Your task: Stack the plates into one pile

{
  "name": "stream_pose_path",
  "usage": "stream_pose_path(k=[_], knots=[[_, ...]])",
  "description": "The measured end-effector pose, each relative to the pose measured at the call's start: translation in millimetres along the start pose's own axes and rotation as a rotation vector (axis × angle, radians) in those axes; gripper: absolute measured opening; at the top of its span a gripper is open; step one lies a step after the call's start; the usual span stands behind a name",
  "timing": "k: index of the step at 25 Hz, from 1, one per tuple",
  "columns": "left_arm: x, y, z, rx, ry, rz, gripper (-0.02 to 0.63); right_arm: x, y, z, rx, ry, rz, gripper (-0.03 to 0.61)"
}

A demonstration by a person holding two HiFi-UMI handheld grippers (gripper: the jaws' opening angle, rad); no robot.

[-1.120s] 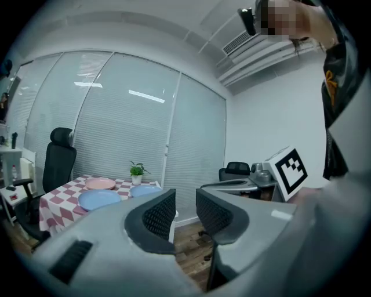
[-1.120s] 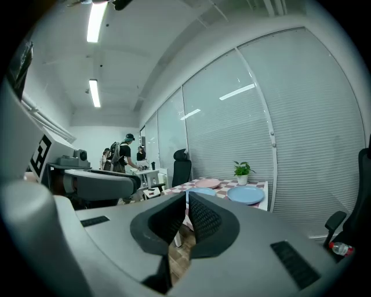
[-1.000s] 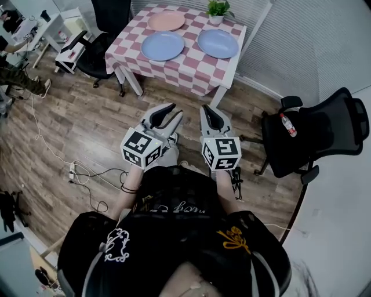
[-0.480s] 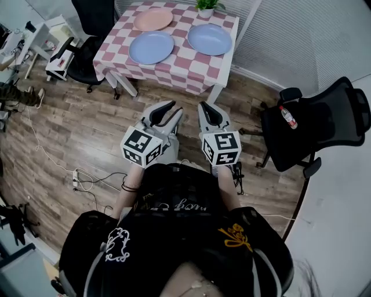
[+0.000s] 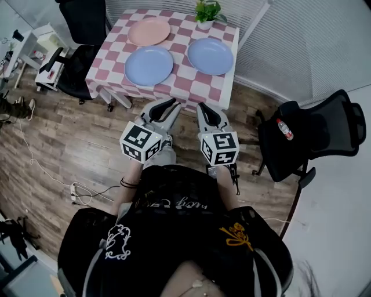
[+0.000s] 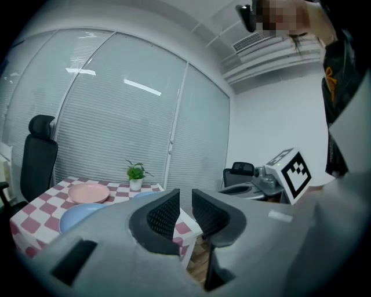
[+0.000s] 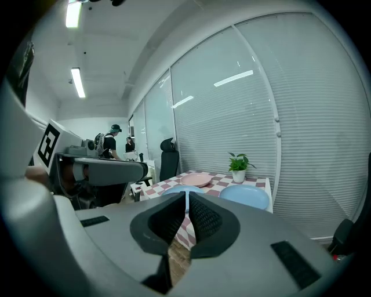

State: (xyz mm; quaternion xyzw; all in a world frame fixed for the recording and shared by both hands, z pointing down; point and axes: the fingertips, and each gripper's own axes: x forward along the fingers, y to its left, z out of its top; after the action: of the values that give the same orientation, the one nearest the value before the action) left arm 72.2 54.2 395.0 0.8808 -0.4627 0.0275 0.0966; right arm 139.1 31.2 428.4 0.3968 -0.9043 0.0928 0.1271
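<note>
three plates lie apart, none stacked, on the one checked table [image 5: 194, 81]: one pink plate [image 5: 149, 31] at the far left and two blue ones, the left blue plate [image 5: 149, 65] nearer and the right blue plate [image 5: 210, 55] beside it. one potted plant [image 5: 206, 13] stands at the far edge. two grippers hang on the near side: the left gripper [image 5: 164, 107] has just clenched its jaws on nothing, and the right gripper [image 5: 207, 110] is clenched and empty. one black chair [image 5: 316, 130] stands to the right.
</note>
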Motion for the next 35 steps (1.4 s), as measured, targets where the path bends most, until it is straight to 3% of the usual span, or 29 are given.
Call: stream_pose_path(k=[15, 26, 35], knots=[[58.1, 126.5, 6.3, -0.029, 0.070, -0.137, 0.078, 113.2, -45.0, 29.2, 0.059, 0.049, -0.164, 0.023], [87.6, 147.0, -11.2, -0.072, 0.116, -0.184, 0.080, 121.2, -89.3, 21.8, 0.086, 0.098, -0.273, 0.023], [118.0, 171.2, -18.6, -0.094, 0.156, -0.122, 0.080, 141.7, -137.6, 23.1, 0.086, 0.125, -0.267, 0.023]])
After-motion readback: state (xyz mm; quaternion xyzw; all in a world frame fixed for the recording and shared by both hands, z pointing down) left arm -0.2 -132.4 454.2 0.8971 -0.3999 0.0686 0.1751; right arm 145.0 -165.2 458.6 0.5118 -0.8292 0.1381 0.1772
